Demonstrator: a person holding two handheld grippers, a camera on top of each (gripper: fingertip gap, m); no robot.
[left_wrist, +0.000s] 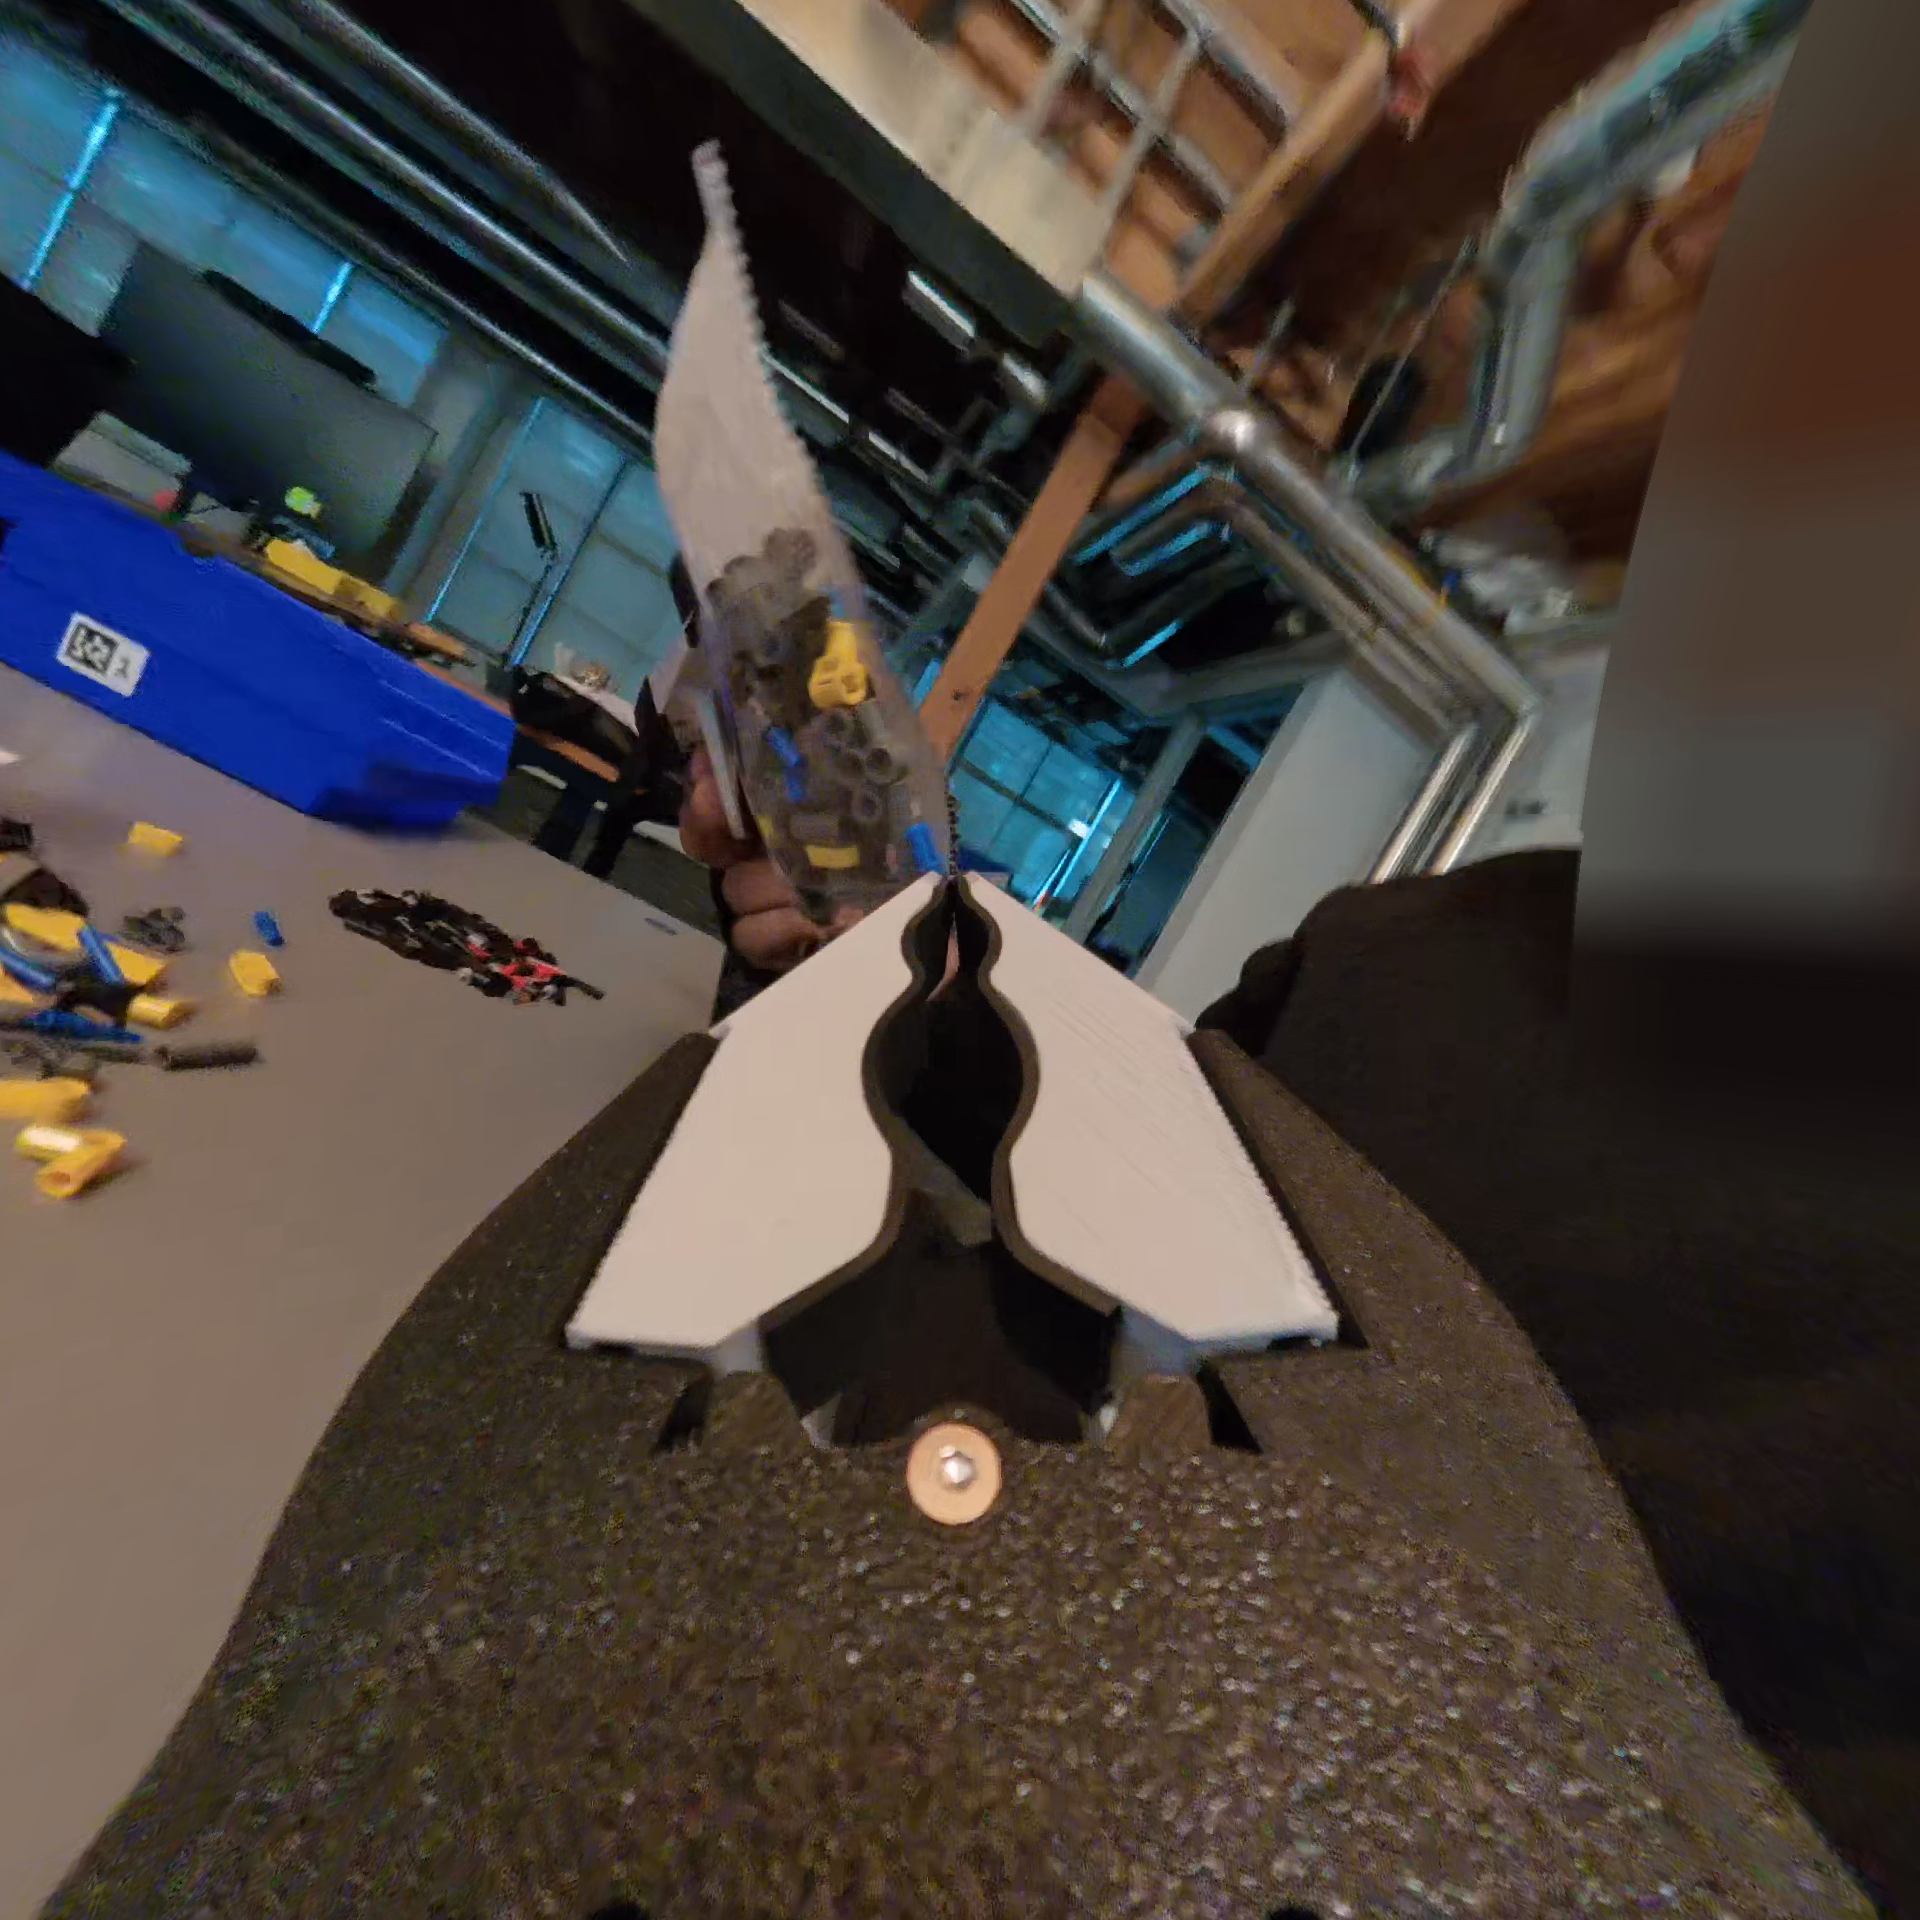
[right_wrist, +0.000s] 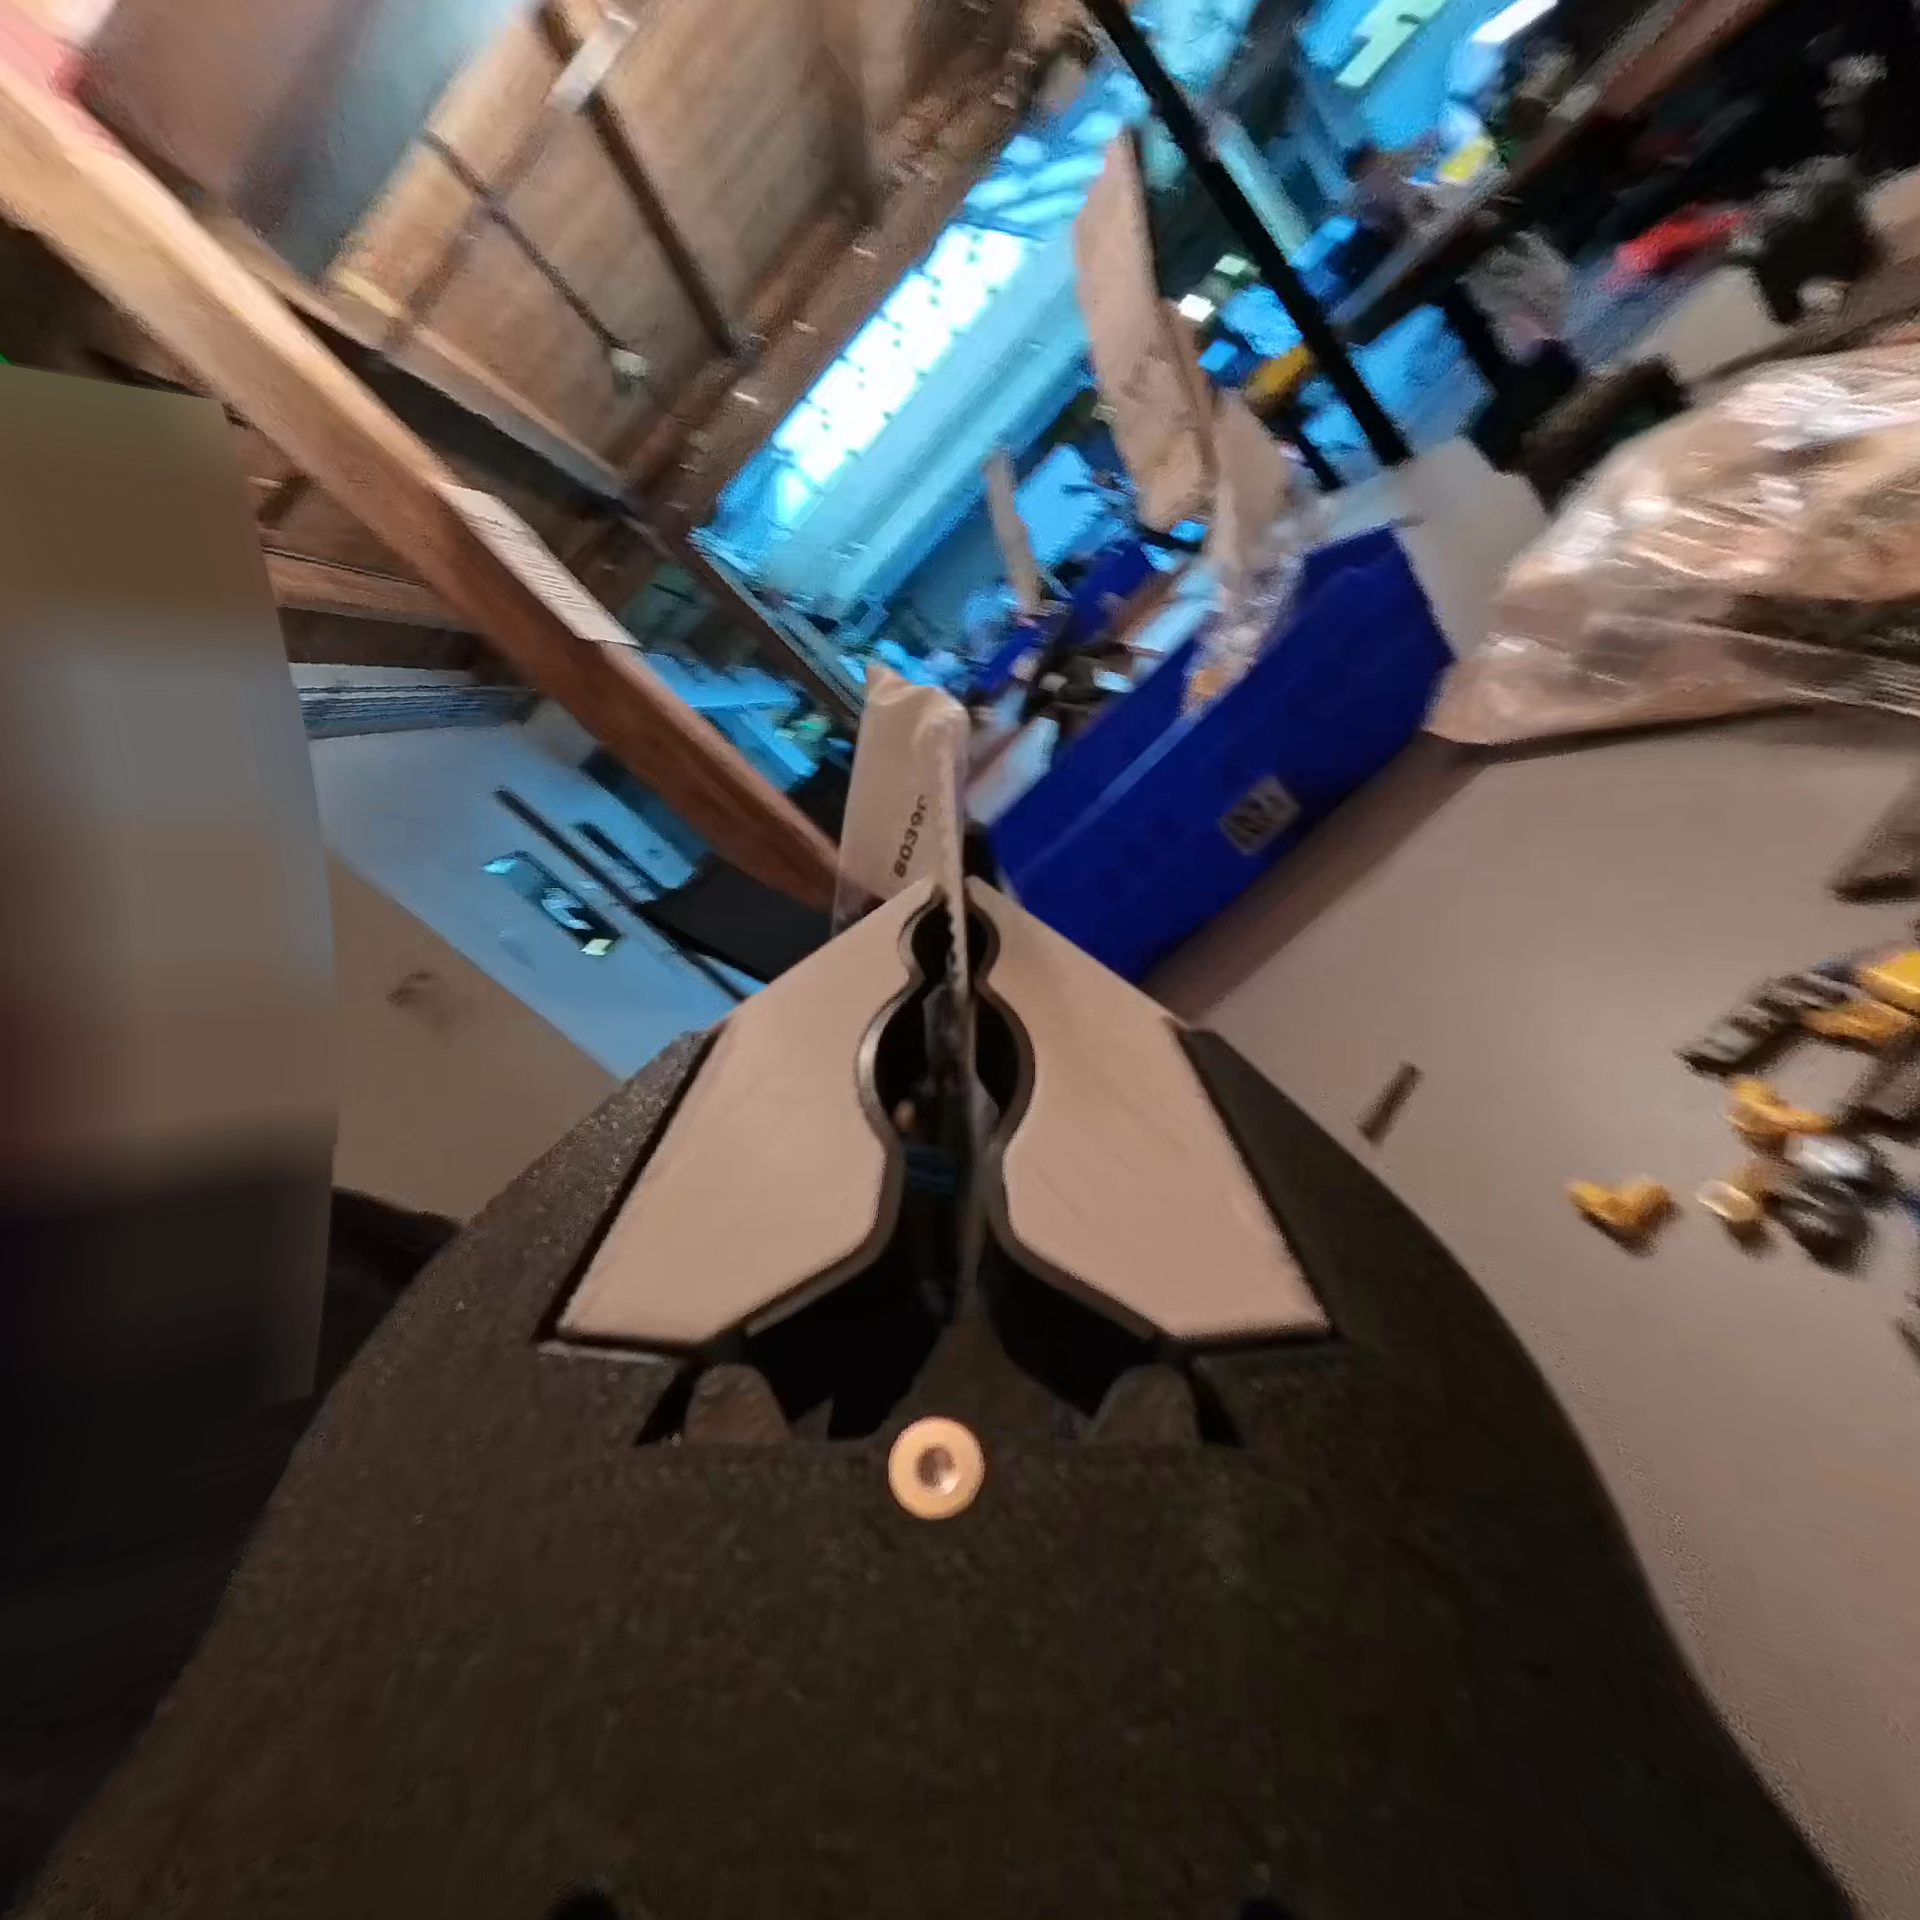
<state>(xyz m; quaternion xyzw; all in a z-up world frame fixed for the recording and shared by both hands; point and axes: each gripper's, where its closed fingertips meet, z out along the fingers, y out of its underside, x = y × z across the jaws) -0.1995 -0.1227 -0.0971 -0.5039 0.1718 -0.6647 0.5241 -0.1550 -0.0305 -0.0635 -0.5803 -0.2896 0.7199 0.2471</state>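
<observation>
My left gripper (left_wrist: 951, 883) is shut on the edge of a clear plastic bag (left_wrist: 800, 748) held up in the air. The bag has a white serrated top and holds small grey, black, yellow and blue building pieces. A hand shows just behind the bag. My right gripper (right_wrist: 954, 888) is shut on the same kind of bag (right_wrist: 906, 790), seen edge-on, with its white strip sticking up past the fingertips. Both grippers are tilted and raised above the grey table (left_wrist: 312, 1195).
Loose yellow, blue and black pieces (left_wrist: 83, 997) lie on the table at the left, with a black and red pile (left_wrist: 457, 940) beside them. They also show in the right wrist view (right_wrist: 1766, 1122). A blue bin (left_wrist: 239, 665) (right_wrist: 1226, 790) stands behind. A wrapped bundle (right_wrist: 1714, 540) lies far right. About 11 cm separates my left fingertips from my right.
</observation>
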